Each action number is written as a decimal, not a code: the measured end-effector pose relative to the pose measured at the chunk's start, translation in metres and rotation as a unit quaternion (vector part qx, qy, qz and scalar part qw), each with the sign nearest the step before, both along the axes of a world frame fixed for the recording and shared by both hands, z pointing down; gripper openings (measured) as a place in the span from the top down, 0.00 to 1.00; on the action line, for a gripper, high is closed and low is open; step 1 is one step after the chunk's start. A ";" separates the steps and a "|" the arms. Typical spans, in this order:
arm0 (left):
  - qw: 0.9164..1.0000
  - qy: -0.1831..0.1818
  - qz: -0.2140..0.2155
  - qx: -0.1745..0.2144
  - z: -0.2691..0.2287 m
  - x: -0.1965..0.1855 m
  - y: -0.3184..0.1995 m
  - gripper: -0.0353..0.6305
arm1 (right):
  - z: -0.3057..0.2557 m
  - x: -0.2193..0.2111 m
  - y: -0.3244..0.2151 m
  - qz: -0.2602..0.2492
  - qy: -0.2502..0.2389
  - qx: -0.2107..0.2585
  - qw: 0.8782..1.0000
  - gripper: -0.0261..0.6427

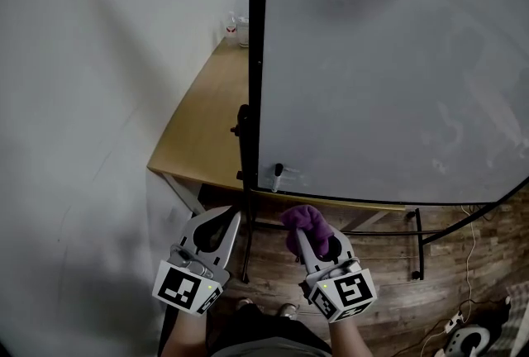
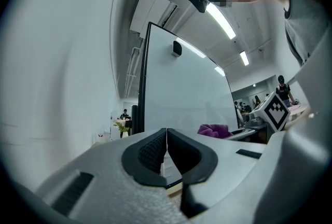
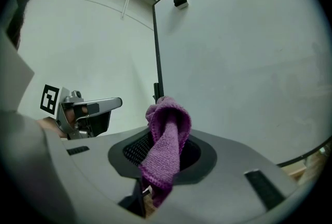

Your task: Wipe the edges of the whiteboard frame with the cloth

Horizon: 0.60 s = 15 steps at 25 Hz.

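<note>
Pinching the purple cloth [image 1: 307,221] in my right hand-held gripper [image 1: 310,244], I hold it near the whiteboard frame [image 1: 257,58]. My left hand-held gripper [image 1: 221,225] is closed, empty.

cloth [image 3: 166,140]: purple, knit weave. whiteboard frame [image 1: 257,58]: black; board surface [image 1: 388,66] pale grey-white. left gripper [image 1: 234,216] and right gripper [image 1: 307,233]: grey bodies, black pads, black-and-white square markers. table [image 1: 202,128]: tan wood. floor [image 1: 384,285]: brown planks.

A wooden table [image 1: 202,128] stands beside the white wall [image 1: 91,83]
</note>
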<state>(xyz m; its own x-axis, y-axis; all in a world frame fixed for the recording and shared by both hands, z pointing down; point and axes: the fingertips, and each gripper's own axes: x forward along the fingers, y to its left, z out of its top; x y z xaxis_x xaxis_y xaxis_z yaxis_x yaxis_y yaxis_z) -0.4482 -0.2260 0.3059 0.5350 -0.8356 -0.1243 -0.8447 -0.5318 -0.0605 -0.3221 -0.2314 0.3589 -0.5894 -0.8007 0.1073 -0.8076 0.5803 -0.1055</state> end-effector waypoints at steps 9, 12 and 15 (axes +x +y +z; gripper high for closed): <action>0.999 0.009 0.051 -0.016 0.018 -0.013 -0.025 0.92 | 0.013 -0.008 -0.024 0.060 -0.004 -0.012 0.998 0.83; 0.997 0.007 0.073 -0.023 0.028 -0.013 -0.031 0.92 | 0.023 -0.009 -0.028 0.081 0.000 -0.018 0.997 0.83; 0.996 0.008 0.086 -0.029 0.038 -0.014 -0.038 0.92 | 0.033 -0.009 -0.033 0.098 -0.001 -0.022 0.995 0.83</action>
<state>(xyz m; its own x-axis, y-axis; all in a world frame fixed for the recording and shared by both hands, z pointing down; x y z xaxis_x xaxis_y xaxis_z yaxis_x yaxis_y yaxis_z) -0.4618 -0.2638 0.3443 0.6697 -0.7374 -0.0883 -0.7410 -0.6713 -0.0138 -0.3314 -0.2640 0.3914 -0.4230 -0.8945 0.1448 -0.9044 0.4068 -0.1287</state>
